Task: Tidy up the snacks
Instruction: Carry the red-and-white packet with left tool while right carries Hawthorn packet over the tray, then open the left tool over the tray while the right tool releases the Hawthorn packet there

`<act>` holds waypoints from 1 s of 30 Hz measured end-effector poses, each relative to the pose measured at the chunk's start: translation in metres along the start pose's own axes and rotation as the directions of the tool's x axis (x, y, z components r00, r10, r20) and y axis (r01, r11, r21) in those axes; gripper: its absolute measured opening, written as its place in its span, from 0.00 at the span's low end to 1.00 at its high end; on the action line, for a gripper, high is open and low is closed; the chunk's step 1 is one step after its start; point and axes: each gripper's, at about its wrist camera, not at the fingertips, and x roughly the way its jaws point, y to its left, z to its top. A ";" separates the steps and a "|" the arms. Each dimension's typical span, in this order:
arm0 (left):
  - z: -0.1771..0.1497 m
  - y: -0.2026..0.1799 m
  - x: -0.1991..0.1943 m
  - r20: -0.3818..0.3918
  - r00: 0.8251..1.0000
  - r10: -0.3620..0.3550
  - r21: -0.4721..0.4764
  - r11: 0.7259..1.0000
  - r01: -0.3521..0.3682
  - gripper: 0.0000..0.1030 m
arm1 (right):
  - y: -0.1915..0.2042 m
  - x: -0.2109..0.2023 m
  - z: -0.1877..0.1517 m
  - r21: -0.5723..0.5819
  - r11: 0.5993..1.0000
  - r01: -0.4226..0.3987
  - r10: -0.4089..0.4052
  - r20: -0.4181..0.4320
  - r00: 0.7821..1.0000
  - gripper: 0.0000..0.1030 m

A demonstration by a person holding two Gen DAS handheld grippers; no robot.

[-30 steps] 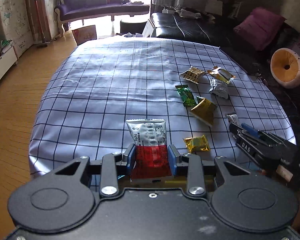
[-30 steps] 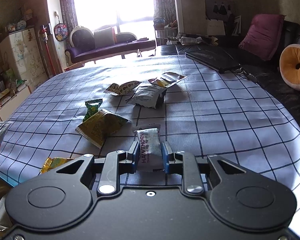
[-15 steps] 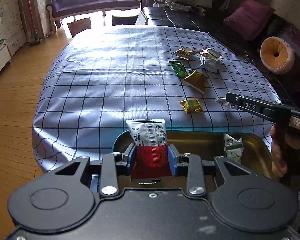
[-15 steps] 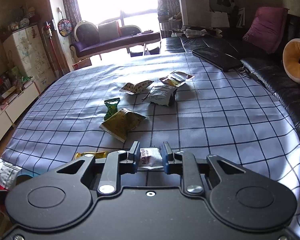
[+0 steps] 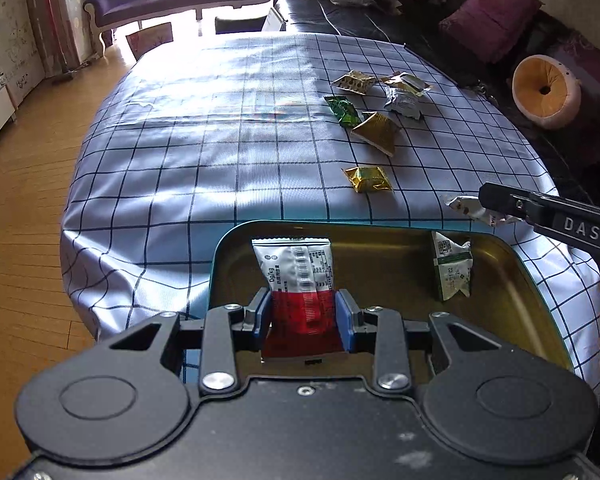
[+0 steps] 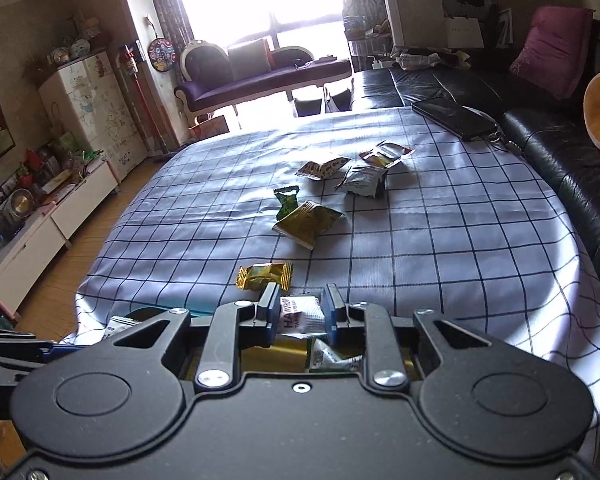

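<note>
Two grippers clamped on snacks, left gripper [image 5: 303, 314] w/ red-white packet [image 5: 300, 280] upright over tin tray [image 5: 512, 268] at table's near edge, long axis pointing away, right gripper [image 6: 301, 312] w/ white Hawthorn packet [image 6: 302, 317].

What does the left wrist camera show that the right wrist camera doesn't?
Only the left view shows the left gripper clamping a red and white packet over the tin tray, whose gold floor is in plain sight, with a green and white packet inside. Only the right view shows the phone on the table's far corner. Both show the checked tablecloth, six loose snacks including the gold packet, and the right gripper pinching a small white packet.
</note>
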 end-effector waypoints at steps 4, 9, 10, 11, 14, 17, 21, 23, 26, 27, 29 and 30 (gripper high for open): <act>-0.003 -0.003 0.000 -0.014 1.000 0.005 0.008 1.000 -0.005 0.33 | 0.003 -0.011 -0.008 0.008 1.000 -0.002 0.002 -0.012 1.000 0.30; -0.006 -0.006 -0.001 -0.029 1.000 -0.005 0.006 1.000 0.005 0.33 | 0.010 -0.019 -0.019 0.004 1.000 -0.018 0.018 -0.032 0.999 0.30; -0.006 -0.006 -0.002 -0.029 1.000 -0.006 0.004 1.000 0.007 0.33 | 0.012 -0.020 -0.021 0.007 1.000 -0.025 0.025 -0.039 0.999 0.30; -0.006 -0.006 -0.003 -0.028 1.000 -0.007 0.004 1.000 0.007 0.33 | 0.013 -0.021 -0.023 0.010 0.999 -0.031 0.031 -0.047 0.998 0.30; -0.007 -0.007 -0.003 -0.026 1.000 -0.002 0.012 1.000 0.003 0.33 | 0.015 -0.022 -0.029 0.014 0.999 -0.044 0.045 -0.069 0.997 0.30; -0.009 -0.007 -0.003 -0.034 0.999 -0.001 0.009 1.000 0.002 0.33 | 0.020 -0.022 -0.033 0.007 0.999 -0.048 0.048 -0.082 0.995 0.30; -0.010 -0.009 0.000 -0.050 0.999 -0.006 0.014 1.000 0.007 0.33 | 0.026 -0.026 -0.037 -0.026 0.999 -0.040 0.037 -0.080 0.996 0.30; -0.011 -0.010 0.001 -0.058 0.998 -0.011 0.016 1.000 0.012 0.33 | 0.028 -0.027 -0.038 -0.042 0.999 -0.031 0.028 -0.076 0.997 0.30; -0.011 -0.012 0.003 -0.064 0.998 -0.012 0.019 1.000 0.014 0.33 | 0.027 -0.027 -0.037 -0.045 0.999 -0.029 0.026 -0.074 0.997 0.30; -0.011 -0.012 0.003 -0.063 0.998 -0.010 0.022 1.000 0.012 0.33 | 0.026 -0.027 -0.037 -0.042 0.999 -0.027 0.023 -0.077 0.997 0.30; -0.011 -0.013 0.004 -0.061 0.998 -0.007 0.027 1.000 0.008 0.33 | 0.025 -0.026 -0.037 -0.040 0.999 -0.021 0.017 -0.083 0.996 0.30; -0.011 -0.013 0.004 -0.063 0.998 -0.008 0.027 1.000 0.010 0.33 | 0.025 -0.026 -0.037 -0.041 0.999 -0.017 0.014 -0.086 0.996 0.30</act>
